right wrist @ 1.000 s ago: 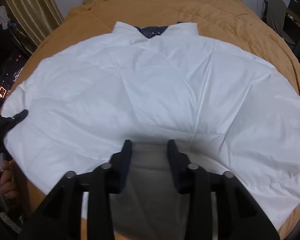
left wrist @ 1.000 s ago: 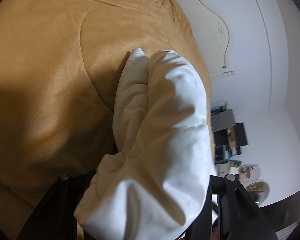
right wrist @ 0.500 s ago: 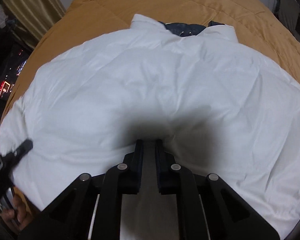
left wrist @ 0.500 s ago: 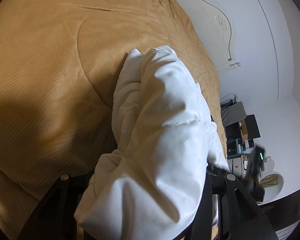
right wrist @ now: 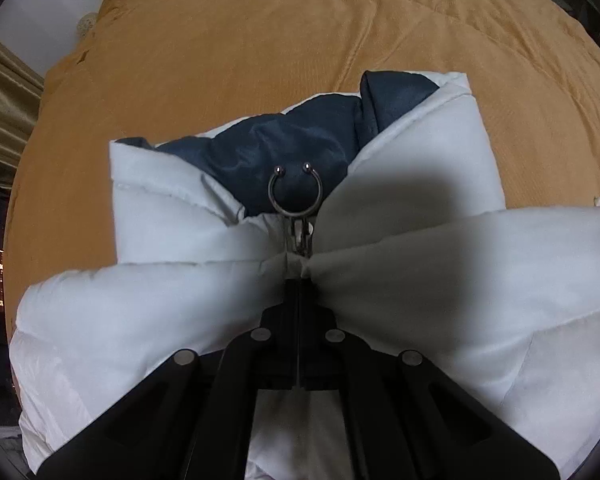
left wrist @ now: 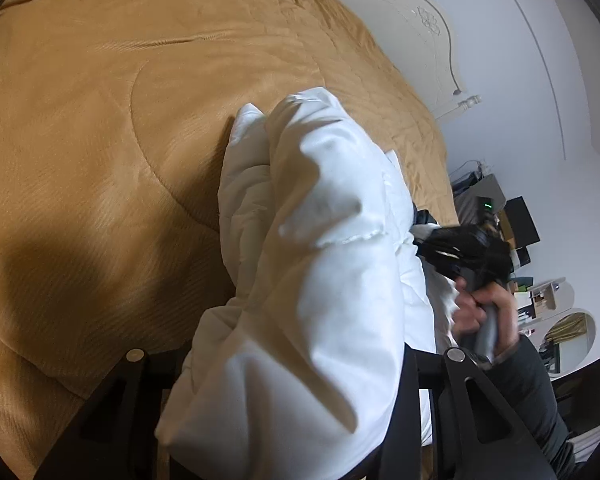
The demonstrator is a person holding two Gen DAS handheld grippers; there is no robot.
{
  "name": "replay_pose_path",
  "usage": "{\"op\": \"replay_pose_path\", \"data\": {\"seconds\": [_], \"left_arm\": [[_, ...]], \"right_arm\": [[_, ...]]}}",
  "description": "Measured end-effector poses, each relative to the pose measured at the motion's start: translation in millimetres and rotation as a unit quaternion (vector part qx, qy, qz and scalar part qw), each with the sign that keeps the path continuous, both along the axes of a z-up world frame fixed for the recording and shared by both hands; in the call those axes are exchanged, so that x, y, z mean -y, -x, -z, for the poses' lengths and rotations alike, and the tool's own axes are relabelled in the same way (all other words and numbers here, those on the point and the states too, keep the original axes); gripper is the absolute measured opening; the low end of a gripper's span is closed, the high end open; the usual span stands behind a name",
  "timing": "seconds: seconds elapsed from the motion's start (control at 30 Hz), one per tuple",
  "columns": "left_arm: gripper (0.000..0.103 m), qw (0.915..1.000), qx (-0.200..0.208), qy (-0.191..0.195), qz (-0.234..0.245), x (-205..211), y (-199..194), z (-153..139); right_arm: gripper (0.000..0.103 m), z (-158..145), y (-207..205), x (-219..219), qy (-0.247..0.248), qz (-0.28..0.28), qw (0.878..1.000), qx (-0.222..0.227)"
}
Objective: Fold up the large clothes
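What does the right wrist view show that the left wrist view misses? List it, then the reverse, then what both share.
Right wrist only: the ring zipper pull at the collar, the right gripper from behind with its jaws shut, pinching fabric just below that pull, and a curtain at the left edge.
Left wrist only: the white headboard, a hand grasping the right gripper's handle, and a cluttered desk by the wall.
Both: the white jacket lying on the tan bedspread.

L gripper (left wrist: 288, 380) holds bunched white jacket (left wrist: 312, 264) over tan bedspread (left wrist: 100, 152).
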State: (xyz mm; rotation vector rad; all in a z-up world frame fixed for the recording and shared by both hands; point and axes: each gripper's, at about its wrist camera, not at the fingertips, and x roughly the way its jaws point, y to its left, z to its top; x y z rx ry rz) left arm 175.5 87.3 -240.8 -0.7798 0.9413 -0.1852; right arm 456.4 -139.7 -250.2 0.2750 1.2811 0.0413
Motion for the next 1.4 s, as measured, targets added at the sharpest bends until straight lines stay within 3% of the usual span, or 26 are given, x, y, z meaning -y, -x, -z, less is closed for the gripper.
{"op": "replay_pose_path", "data": {"seconds": [0.2, 0.33, 0.47, 0.57, 0.67, 0.73, 0.8, 0.87, 0.93, 1.1, 1.17, 1.3, 1.4], "left_arm": [[0.037, 1.0000, 0.003, -0.005, 0.001, 3.9, -4.4, -3.6], [0.037, 0.9999, 0.005, -0.012, 0.004, 7.8, -9.9, -1.2], [0.037, 1.0000, 0.004, -0.007, 0.003, 5.6, -8.6, -5.0], [0.037, 0.9998, 0.010, 0.002, 0.017, 9.9, -8.5, -6.2], [0.037, 0.9986, 0.027, -0.026, 0.038, 20.9, -6.7, -22.4], [0.037, 0.9965, 0.043, -0.054, 0.046, 26.6, -6.0, -36.2], [0.037, 0.9950, 0.052, -0.068, 0.051, 29.5, -6.8, -44.5], [0.037, 0.9948, 0.051, -0.071, 0.052, 30.6, -7.5, -46.7], [0.037, 0.9944, 0.051, -0.076, 0.053, 30.6, -7.8, -47.3], [0.037, 0.9934, 0.052, -0.075, 0.069, 41.8, -12.2, -51.5], [0.037, 0.9911, 0.064, -0.090, 0.074, 45.8, -12.7, -59.0], [0.037, 0.9884, 0.066, -0.106, 0.086, 52.2, -9.8, -65.5], [0.037, 0.9895, 0.060, -0.102, 0.083, 52.0, -9.9, -63.9]], "right_arm": [[0.000, -28.8, 129.9, -6.5, 0.003, -0.086, 0.996, -0.011], [0.000, -33.0, 214.8, -1.5, -0.028, -0.125, 0.991, -0.040], [0.000, -24.1, 246.6, 2.7, -0.024, -0.159, 0.986, -0.050], [0.000, 8.5, 239.5, 10.8, -0.031, -0.148, 0.986, -0.075], [0.000, 19.3, 235.9, 12.4, -0.012, -0.154, 0.986, -0.067], [0.000, 8.6, 238.2, 18.1, -0.009, -0.142, 0.987, -0.072], [0.000, -13.7, 232.7, 23.2, -0.024, -0.130, 0.990, -0.046], [0.002, -32.2, 210.7, 26.4, -0.004, -0.119, 0.993, -0.008], [0.004, -30.2, 176.4, 40.0, -0.002, -0.089, 0.996, -0.003], [0.000, 23.9, 109.7, 56.1, -0.067, -0.047, 0.994, -0.069], [0.000, 21.0, 108.7, 62.5, -0.077, -0.024, 0.992, -0.098], [0.004, -18.1, 76.2, 68.0, -0.014, -0.028, 0.999, -0.024], [0.003, 6.9, 34.5, 74.7, -0.022, -0.014, 0.999, -0.047]]}}
